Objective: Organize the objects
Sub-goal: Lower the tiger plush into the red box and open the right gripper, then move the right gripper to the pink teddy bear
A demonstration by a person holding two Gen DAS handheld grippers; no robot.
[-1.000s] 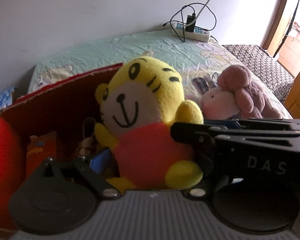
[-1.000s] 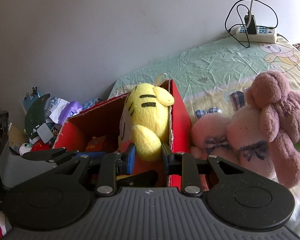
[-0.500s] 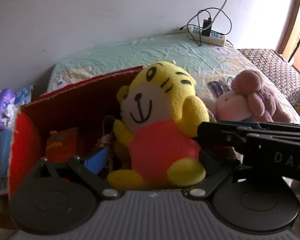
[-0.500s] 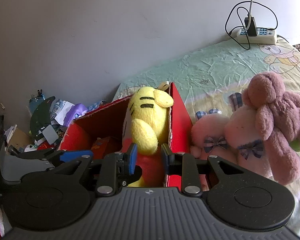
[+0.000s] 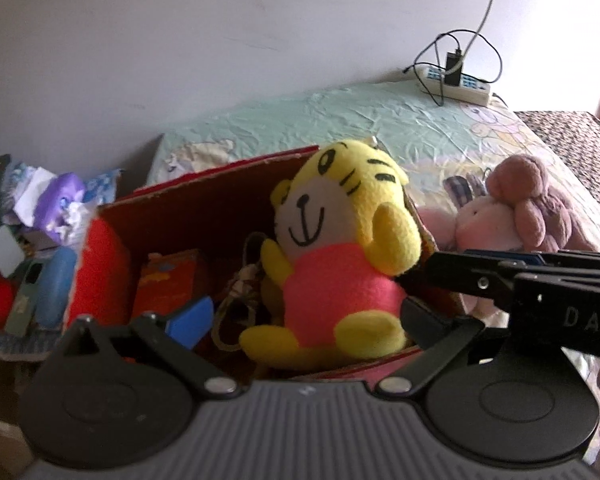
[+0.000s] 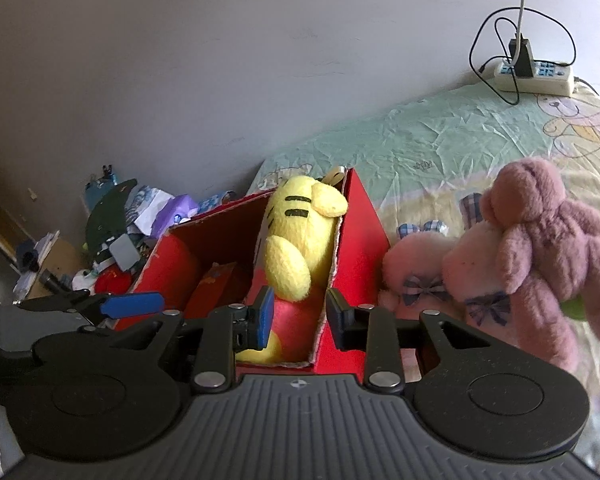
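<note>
- While you look along the left wrist view, the yellow tiger plush (image 5: 340,264) sits upright inside the red cardboard box (image 5: 220,184), leaning into its right-hand corner, so you seem to be at the release step of putting it away.
- Your left gripper (image 5: 300,320) stands spread wide, its blue pad and black finger on either side of the toy and holding nothing; your right gripper (image 5: 500,276) reaches in from the right, close by the tiger's arm.
- Soft fleece and a rounded body mean the toy may slump; the box is stiff card with ragged cut edges, with a small orange carton (image 5: 168,284) and a cord inside.
- From the right wrist view, your right gripper (image 6: 300,316) is opening, its pads no longer pressing the tiger's red belly, which still lies between them beside the box wall (image 6: 360,240).
- Next, you likely need to back out clear of that wall, then turn to the pink rabbit plush (image 6: 520,256) lying fluffy on the crinkled sheet (image 6: 440,140) just beside the box.
</note>
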